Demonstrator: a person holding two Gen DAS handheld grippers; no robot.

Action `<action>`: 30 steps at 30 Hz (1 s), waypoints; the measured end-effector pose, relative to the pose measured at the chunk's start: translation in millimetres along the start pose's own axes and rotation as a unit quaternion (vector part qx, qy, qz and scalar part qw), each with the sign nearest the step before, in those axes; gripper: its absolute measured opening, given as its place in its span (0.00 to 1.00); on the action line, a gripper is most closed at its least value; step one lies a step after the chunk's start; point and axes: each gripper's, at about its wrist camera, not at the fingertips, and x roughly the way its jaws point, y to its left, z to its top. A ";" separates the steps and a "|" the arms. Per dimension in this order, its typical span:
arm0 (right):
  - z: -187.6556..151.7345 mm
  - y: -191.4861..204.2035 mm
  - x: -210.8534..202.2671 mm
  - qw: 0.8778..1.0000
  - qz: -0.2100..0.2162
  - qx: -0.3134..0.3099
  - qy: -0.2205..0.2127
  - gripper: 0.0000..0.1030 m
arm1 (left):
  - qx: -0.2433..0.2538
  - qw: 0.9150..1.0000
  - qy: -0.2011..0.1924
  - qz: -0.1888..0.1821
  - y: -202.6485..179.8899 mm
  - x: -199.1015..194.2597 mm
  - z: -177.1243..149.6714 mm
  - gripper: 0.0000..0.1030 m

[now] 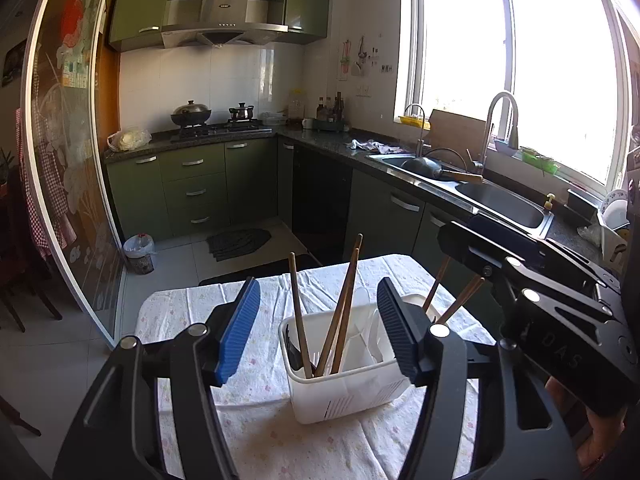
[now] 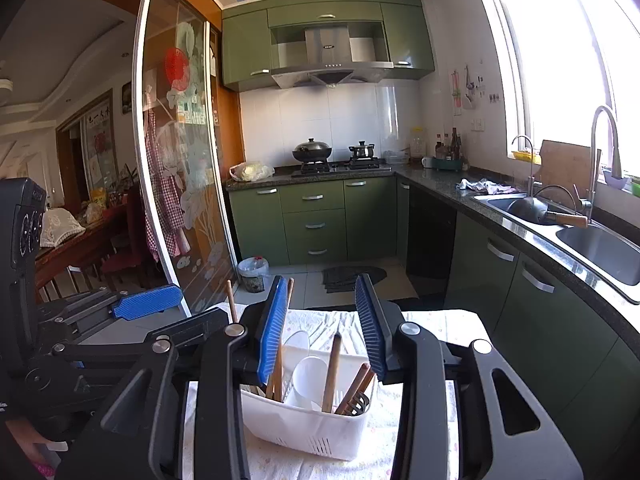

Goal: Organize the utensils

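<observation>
Over a cloth-covered bench [image 1: 256, 420], the left claw [image 1: 318, 330] stands wide open and grips nothing, its blue pads flanking a white caddy [image 1: 348, 396] of wooden-handled utensils [image 1: 340, 312] without touching it. The right claw [image 2: 326, 330] gapes about halfway, also empty, above the caddy's sticks and white spoons [image 2: 310, 376].

The setting is a home kitchen. Green cabinets [image 2: 316, 208] run under a dark stone counter [image 2: 448, 190], with a steel range hood [image 2: 330, 64] over a gas hob [image 2: 340, 166] carrying two lidded pots at the far wall. A steel double sink [image 1: 472, 188] with a tall tap [image 1: 502, 120] sits below a bright window [image 1: 516, 52] on the right. A glass sliding door [image 2: 180, 152] on the left gives onto a dining room.
</observation>
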 end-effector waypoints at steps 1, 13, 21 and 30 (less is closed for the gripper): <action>-0.1 -0.3 -4.7 1.000 -0.001 0.000 -0.005 0.44 | -0.001 1.000 -0.006 0.003 0.3 -5.3 -0.4 0.64; -7.4 10.0 -64.8 0.998 -0.017 -0.034 -0.055 0.85 | -0.001 0.998 -0.060 0.030 3.0 -67.1 -16.9 0.84; -45.5 6.0 -109.8 0.998 -0.019 -0.018 -0.056 0.95 | -0.015 0.998 -0.058 0.032 6.5 -95.6 -47.8 0.84; -67.5 -15.7 -117.8 0.997 -0.023 -0.014 -0.070 0.95 | -0.002 0.998 -0.054 0.035 12.0 -92.5 -71.7 0.88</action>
